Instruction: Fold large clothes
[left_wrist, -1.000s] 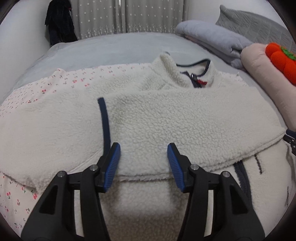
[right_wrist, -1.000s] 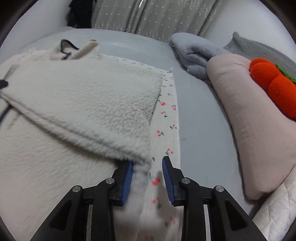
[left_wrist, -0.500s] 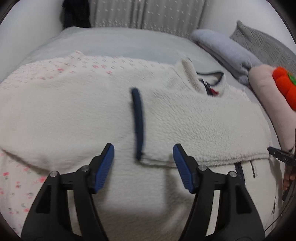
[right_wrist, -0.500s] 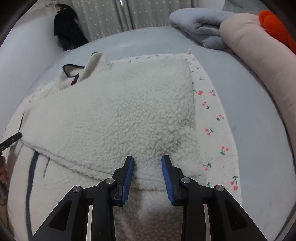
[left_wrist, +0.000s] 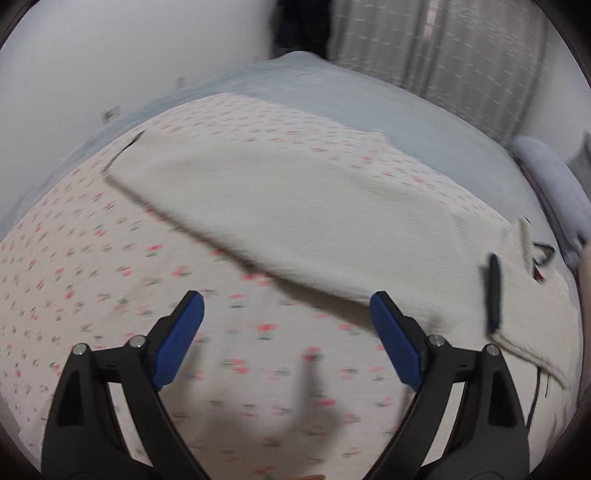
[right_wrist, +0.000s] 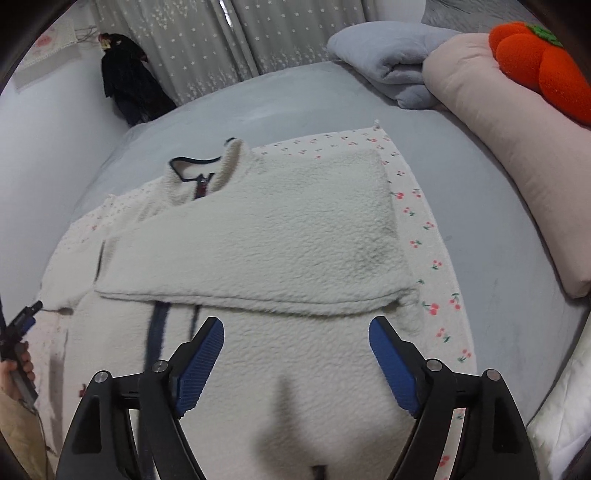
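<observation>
The left claw (left_wrist: 286, 345) hangs over the cream cloth printed with small red cherries (left_wrist: 110, 280), its blue-padded jaws spreading wide and opening, nothing between them. The cream-white fleece jacket with navy trim (right_wrist: 258, 236) lies flat on that cloth on the grey bed (right_wrist: 295, 99), both sleeves folded across its chest; in the blurred left view it sits up and to the right of the claw. The right claw (right_wrist: 295, 354) hovers over the jacket's lower body, jaws opening wide, released, its pads clear of the fleece. At the right view's left edge, a hand (right_wrist: 14, 369) grips the other tool's handle.
</observation>
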